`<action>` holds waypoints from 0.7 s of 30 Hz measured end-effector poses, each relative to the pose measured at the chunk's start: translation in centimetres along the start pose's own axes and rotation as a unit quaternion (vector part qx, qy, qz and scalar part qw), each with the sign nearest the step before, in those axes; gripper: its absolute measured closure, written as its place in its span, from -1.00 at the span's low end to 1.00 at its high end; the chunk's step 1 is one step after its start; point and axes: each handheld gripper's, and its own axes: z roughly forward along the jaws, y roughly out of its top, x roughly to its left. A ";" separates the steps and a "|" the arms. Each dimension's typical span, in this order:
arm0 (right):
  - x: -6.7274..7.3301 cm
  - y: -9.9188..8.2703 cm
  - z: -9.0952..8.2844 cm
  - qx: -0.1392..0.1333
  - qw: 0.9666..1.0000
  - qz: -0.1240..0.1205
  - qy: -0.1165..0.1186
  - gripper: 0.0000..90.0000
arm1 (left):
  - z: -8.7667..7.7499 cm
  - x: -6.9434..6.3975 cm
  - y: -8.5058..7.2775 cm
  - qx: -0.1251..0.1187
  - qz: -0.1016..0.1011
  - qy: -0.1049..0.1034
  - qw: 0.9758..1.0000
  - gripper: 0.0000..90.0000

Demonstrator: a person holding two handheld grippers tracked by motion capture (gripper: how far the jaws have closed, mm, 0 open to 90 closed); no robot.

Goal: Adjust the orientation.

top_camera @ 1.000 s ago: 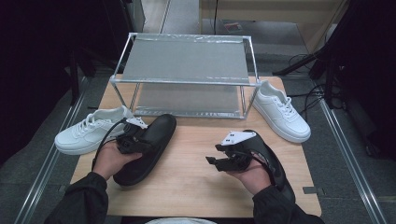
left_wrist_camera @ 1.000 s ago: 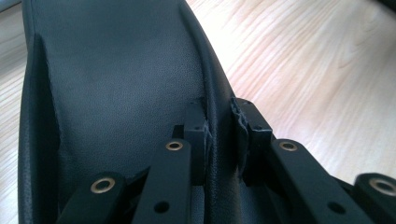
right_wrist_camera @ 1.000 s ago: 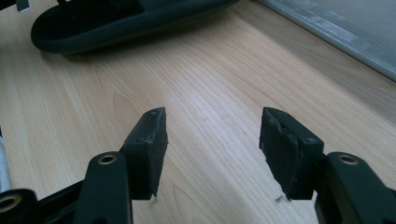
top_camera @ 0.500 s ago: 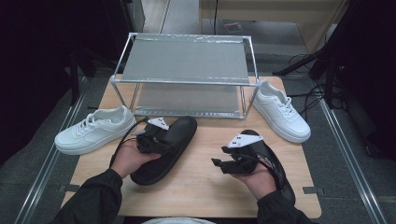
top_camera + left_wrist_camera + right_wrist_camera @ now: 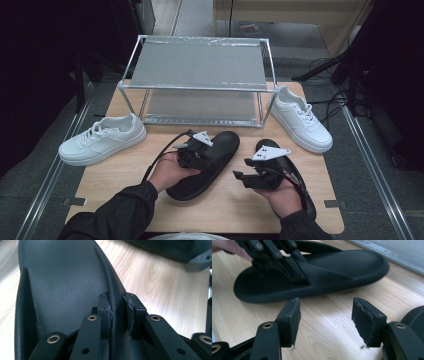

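Left gripper point(image 5: 200, 154) is clamped on the side rim of the black slipper point(image 5: 212, 162), held mid-table toward the near edge; right gripper point(image 5: 246, 176) is held open and empty beside it.

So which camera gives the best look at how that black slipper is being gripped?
The left gripper view: its jaws pinch the black slipper by its side rim, seen close up. The high view shows the whole slipper under the left gripper, the pinch hidden. The right gripper view shows the slipper side-on, slightly blurred.
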 end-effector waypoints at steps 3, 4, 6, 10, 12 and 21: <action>0.0 -0.1 -0.2 -0.001 1.000 0.001 -0.003 -0.07 | 0.9 -0.6 0.2 0.000 0.011 0.002 1.000 0.67; -0.1 -0.1 -0.2 -0.001 1.000 0.002 -0.003 -0.08 | 1.2 -0.6 0.2 0.001 0.012 0.003 1.000 0.66; -0.1 -0.1 -0.2 -0.002 1.000 0.002 -0.002 -0.07 | 1.8 -0.6 0.1 0.008 0.014 0.008 1.000 0.66; 0.0 -0.1 -0.1 -0.003 1.000 0.001 0.000 -0.07 | 2.6 -0.4 0.0 0.014 0.007 0.005 1.000 0.66; 0.0 0.0 0.0 -0.002 1.000 -0.001 0.002 -0.07 | 2.4 -0.4 0.0 0.004 0.004 0.006 1.000 0.62; 0.0 0.0 0.0 -0.002 1.000 0.004 0.006 -0.07 | 1.0 -0.1 0.3 -0.013 -0.005 0.006 1.000 0.30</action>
